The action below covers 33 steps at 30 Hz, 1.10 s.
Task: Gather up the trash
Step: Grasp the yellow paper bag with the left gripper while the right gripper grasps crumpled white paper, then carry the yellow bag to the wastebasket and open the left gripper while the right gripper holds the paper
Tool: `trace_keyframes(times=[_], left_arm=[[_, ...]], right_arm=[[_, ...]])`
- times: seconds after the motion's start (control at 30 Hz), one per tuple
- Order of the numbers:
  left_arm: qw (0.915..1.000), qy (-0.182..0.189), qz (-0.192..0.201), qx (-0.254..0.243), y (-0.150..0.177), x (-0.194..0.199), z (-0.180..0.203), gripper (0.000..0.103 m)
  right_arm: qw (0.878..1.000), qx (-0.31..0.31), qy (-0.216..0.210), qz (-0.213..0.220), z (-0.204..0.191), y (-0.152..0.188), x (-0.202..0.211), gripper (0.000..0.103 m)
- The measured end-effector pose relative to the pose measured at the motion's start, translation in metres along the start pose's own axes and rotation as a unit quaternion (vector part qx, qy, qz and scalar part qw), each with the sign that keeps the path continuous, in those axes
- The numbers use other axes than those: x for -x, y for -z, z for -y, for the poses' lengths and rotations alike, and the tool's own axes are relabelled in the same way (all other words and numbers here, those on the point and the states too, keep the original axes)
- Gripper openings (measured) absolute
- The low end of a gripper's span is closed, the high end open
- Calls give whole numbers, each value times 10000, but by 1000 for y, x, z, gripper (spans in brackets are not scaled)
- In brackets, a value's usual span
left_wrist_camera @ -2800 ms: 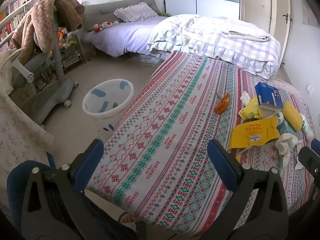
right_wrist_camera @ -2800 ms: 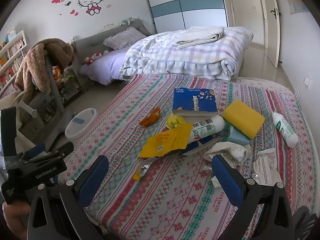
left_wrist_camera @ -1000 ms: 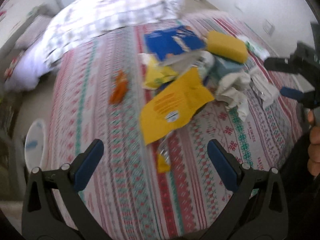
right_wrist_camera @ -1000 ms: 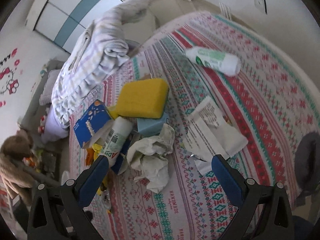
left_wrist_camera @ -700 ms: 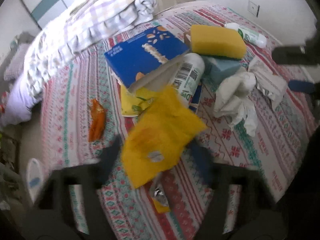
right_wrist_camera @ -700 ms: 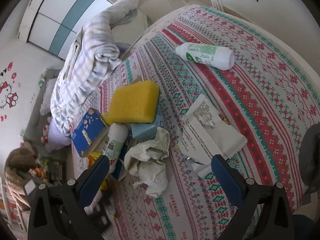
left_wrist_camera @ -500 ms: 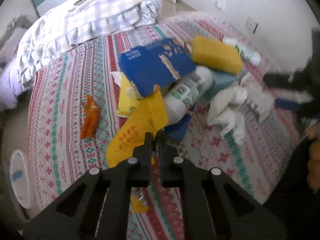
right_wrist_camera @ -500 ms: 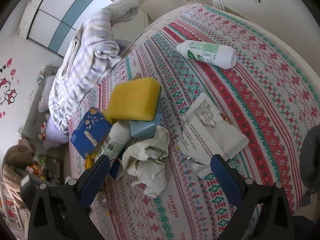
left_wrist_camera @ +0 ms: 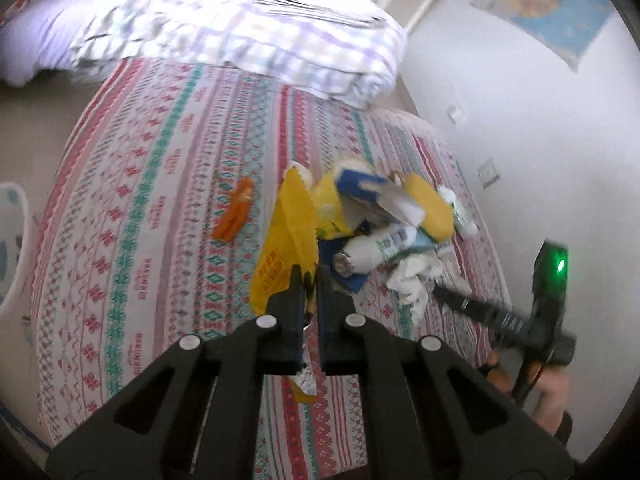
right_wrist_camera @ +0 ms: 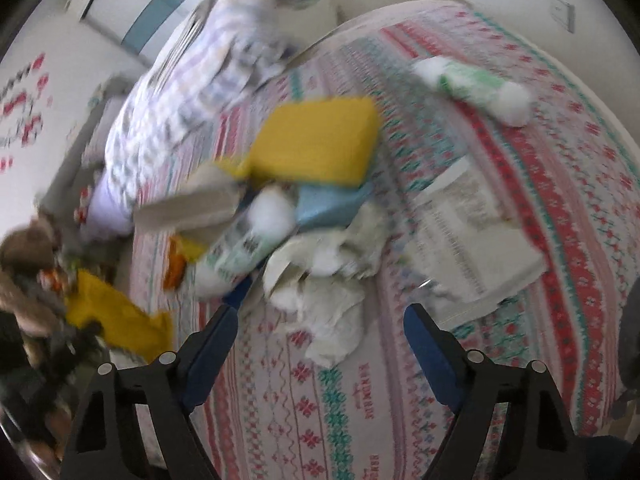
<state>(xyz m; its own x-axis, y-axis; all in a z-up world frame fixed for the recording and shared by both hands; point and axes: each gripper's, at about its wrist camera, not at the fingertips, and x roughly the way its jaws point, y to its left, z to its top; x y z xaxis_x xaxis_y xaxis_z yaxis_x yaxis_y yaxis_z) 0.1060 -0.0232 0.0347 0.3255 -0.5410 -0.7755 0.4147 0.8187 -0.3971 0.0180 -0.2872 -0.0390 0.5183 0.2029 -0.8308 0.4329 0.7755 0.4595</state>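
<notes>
My left gripper (left_wrist_camera: 307, 280) is shut on a yellow plastic wrapper (left_wrist_camera: 286, 236) and holds it lifted above the patterned bedspread (left_wrist_camera: 152, 184); the wrapper also shows in the right wrist view (right_wrist_camera: 116, 320). Behind it lies a trash pile: an orange wrapper (left_wrist_camera: 234, 216), a blue box (left_wrist_camera: 360, 184), a white bottle (left_wrist_camera: 376, 252) and crumpled white paper (left_wrist_camera: 412, 280). My right gripper (right_wrist_camera: 320, 336) is open and empty, just in front of the crumpled paper (right_wrist_camera: 324, 280), with a printed paper sheet (right_wrist_camera: 472, 232) to its right.
A yellow sponge (right_wrist_camera: 316, 144) rests on a light blue pack (right_wrist_camera: 328, 204). A green-and-white bottle (right_wrist_camera: 476, 88) lies at the far right. A folded checked quilt (left_wrist_camera: 240, 28) lies at the bed's far end. A white bin (left_wrist_camera: 10, 240) stands on the floor at left.
My left gripper closed on the yellow wrapper and lifted it off the bed. My right gripper moved lower and closer to the crumpled paper, staying open.
</notes>
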Motion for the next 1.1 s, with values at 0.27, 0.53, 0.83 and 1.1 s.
trace_keyframes(times=[0.27, 0.53, 0.83, 1.1], left_arm=[[9981, 122, -64, 596, 0, 7, -24, 6], [9923, 202, 405, 1157, -8, 50, -66, 6], [9590, -295, 1149, 2573, -20, 115, -179, 6], [8994, -651, 1321, 4116, 0, 126, -279, 6]], right_arm=[[9888, 965, 1103, -273, -28, 11, -38, 28], [9950, 799, 35, 592, -23, 14, 17, 8], [9737, 1751, -789, 1229, -76, 35, 42, 8], [9571, 2602, -1221, 358, -166, 63, -10, 8]])
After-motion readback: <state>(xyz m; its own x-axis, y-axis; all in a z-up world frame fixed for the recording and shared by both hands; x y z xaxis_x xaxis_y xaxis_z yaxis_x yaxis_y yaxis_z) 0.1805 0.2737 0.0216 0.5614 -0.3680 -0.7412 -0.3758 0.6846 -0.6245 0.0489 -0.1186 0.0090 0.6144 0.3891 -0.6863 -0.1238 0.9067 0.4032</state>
